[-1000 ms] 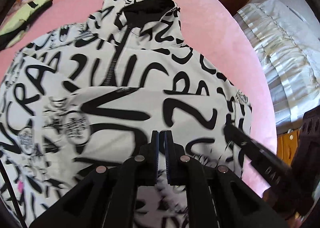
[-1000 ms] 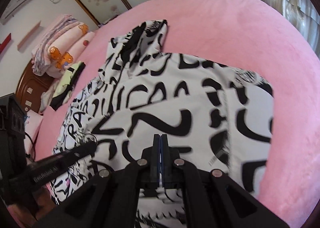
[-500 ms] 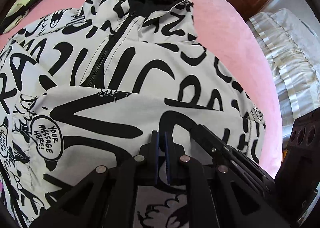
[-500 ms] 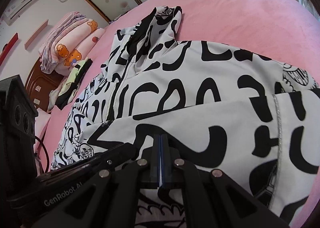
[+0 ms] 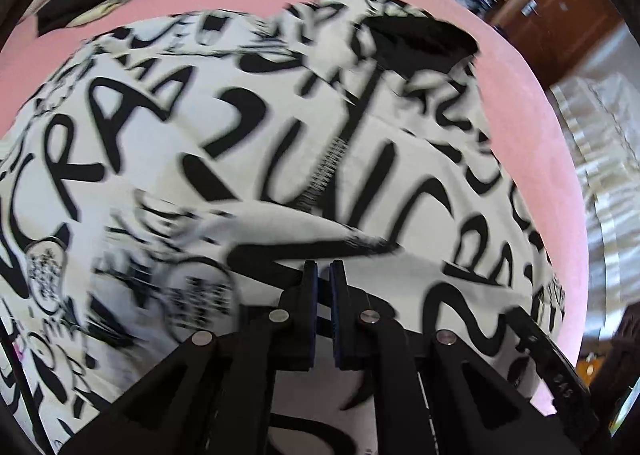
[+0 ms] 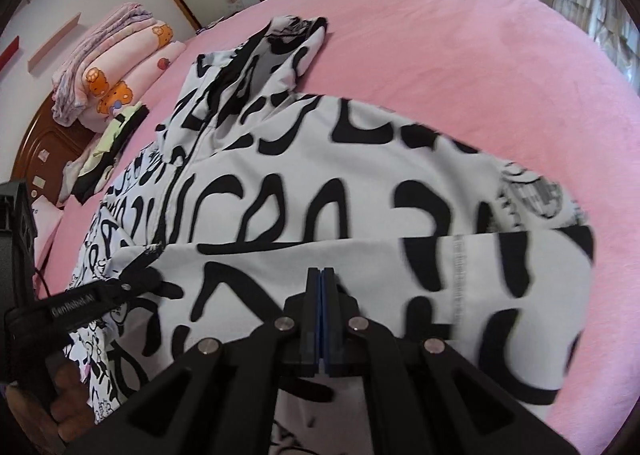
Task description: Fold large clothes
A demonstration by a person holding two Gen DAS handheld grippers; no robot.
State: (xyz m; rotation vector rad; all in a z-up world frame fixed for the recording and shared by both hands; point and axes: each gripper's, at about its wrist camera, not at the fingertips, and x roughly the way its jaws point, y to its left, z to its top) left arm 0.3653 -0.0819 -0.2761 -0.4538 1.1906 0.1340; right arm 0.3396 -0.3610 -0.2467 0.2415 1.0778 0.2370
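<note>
Pink bedspread (image 6: 460, 55) below, both grippers (image 5: 323, 275) (image 6: 321, 279) clenched on graffiti-print jacket's (image 6: 360, 183) hem, bottom fold mid-way, collar end left.

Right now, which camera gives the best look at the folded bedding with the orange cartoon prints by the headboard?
The right wrist view. The folded bedding sits whole and unblocked at upper left, above the jacket on the pink bed. The left wrist view catches only an orange sliver of it at the top edge, too cropped to read.
</note>
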